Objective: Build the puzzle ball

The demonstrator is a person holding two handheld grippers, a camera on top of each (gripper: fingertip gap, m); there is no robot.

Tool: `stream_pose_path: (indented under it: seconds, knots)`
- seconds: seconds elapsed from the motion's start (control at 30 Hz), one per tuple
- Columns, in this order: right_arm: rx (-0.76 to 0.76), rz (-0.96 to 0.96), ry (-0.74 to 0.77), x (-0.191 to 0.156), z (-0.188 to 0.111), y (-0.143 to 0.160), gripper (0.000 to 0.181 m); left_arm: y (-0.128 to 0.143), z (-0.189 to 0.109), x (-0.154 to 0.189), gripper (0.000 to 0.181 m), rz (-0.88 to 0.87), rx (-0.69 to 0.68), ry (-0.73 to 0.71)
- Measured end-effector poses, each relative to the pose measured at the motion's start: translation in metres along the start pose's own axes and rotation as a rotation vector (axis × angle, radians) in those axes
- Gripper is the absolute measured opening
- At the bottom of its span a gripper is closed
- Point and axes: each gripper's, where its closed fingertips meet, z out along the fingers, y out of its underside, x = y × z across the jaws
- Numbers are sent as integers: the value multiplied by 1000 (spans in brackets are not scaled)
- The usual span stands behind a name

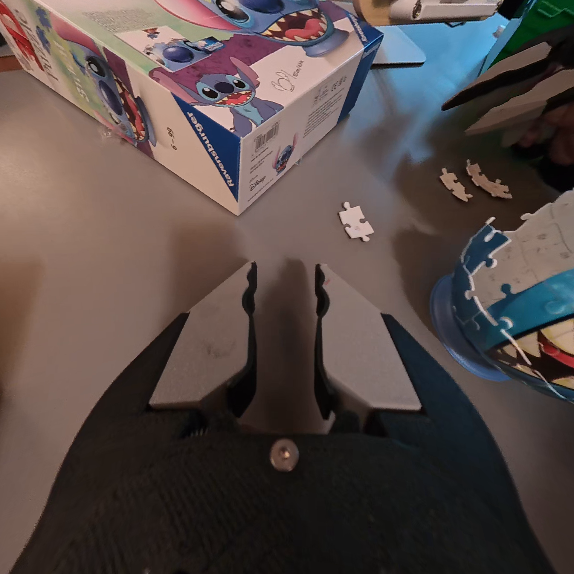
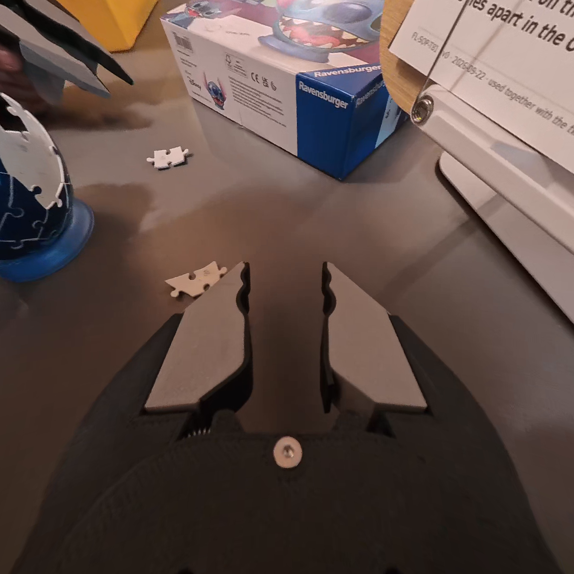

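Note:
The partly built puzzle ball (image 1: 509,298) sits on its blue ring stand (image 1: 447,335) at the right of the left wrist view, open at the top with white piece backs showing. It also shows at the left of the right wrist view (image 2: 28,174). My left gripper (image 1: 285,267) is open and empty over bare table, left of the ball. A white joined pair of pieces (image 1: 356,224) lies ahead of it. My right gripper (image 2: 285,268) is open and empty. Another white pair of pieces (image 2: 195,279) lies just beside its left finger (image 2: 217,326).
The printed puzzle box (image 1: 217,93) lies at the back, also in the right wrist view (image 2: 279,87). Two curved white strips of pieces (image 1: 472,183) lie near the far gripper (image 1: 512,93). A white stand holding a paper sheet (image 2: 497,174) is at the right, a yellow bin (image 2: 115,21) behind. Spacing between my two grippers at the tips: around 30 centimeters.

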Motion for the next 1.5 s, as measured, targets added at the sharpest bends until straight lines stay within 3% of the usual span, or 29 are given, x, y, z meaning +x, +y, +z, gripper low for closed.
stream_pose_path:
  seconds: [0.37, 0.63, 0.97, 1.07, 1.27, 1.37, 1.5]
  knots:
    - [-81, -27, -23, -1, -1, 13, 45, 0, -2, -8, 32, 17, 0, -45]
    - [-203, -155, -130, -38, 3, 28, 46, 1, -1, -9, 32, 19, -10, -53]
    - [-242, -246, -202, -65, 20, 27, 54, 3, 1, -8, 31, 53, -25, -72]
    - [-231, -260, -199, -67, 23, 25, 43, 5, 2, -6, 31, 59, -32, -67]
    - [-227, -320, -197, -72, 24, 20, 42, 4, 3, 9, 31, 22, -36, 21]
    - [-207, -354, -164, -64, 18, 3, 42, -14, 0, 29, 32, 60, -29, 89]
    - [-143, -375, -211, -68, 12, -39, 42, -59, -2, 63, 31, 117, -11, 181]
